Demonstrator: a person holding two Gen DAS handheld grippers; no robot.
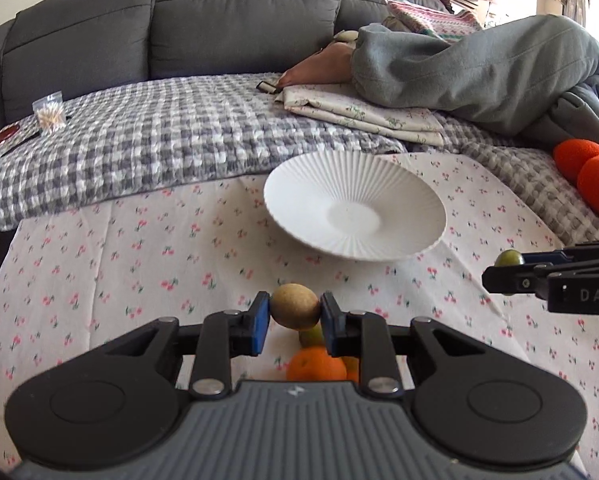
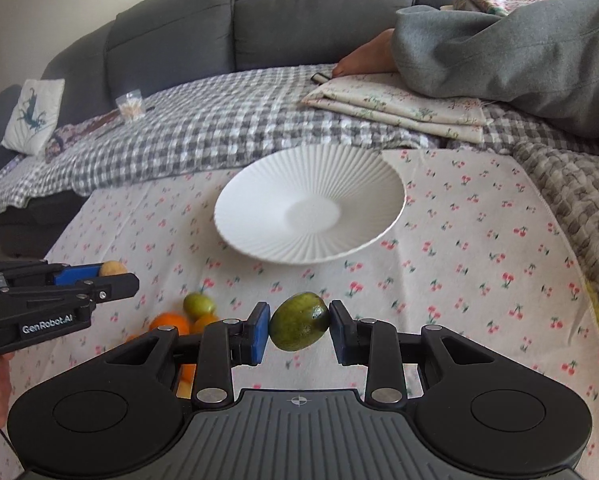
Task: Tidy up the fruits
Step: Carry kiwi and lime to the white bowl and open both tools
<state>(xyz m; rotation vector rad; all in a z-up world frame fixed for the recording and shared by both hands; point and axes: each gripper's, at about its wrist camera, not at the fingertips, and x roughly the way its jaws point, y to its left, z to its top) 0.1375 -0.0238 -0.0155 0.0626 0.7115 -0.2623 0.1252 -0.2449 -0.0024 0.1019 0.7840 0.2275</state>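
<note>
Fruits are being carried in both grippers at once: you are holding a brown, kiwi-like fruit [image 1: 295,306] pinched between the pads of the left gripper [image 1: 295,322], and a green fruit [image 2: 299,321] pinched between the pads of the right gripper [image 2: 299,330]. Both fruits are hanging clear of the cherry-print cloth [image 2: 479,264], so the step in hand appears to be the carry toward the white ribbed plate [image 2: 259,184], which is lying empty at the far middle of the cloth. The remaining fruits, an orange [image 2: 170,322] and a small green one [image 2: 197,303] among them, are sitting in a cluster on the near side, to the left of the right gripper. For the next move, you are likely needing to bring each gripper over the plate's dished centre, lower it close to the surface, and only then widen the jaws, since round fruit is liable to roll off a shallow rim. Keep the two grippers well apart over the plate to avoid a collision.
</note>
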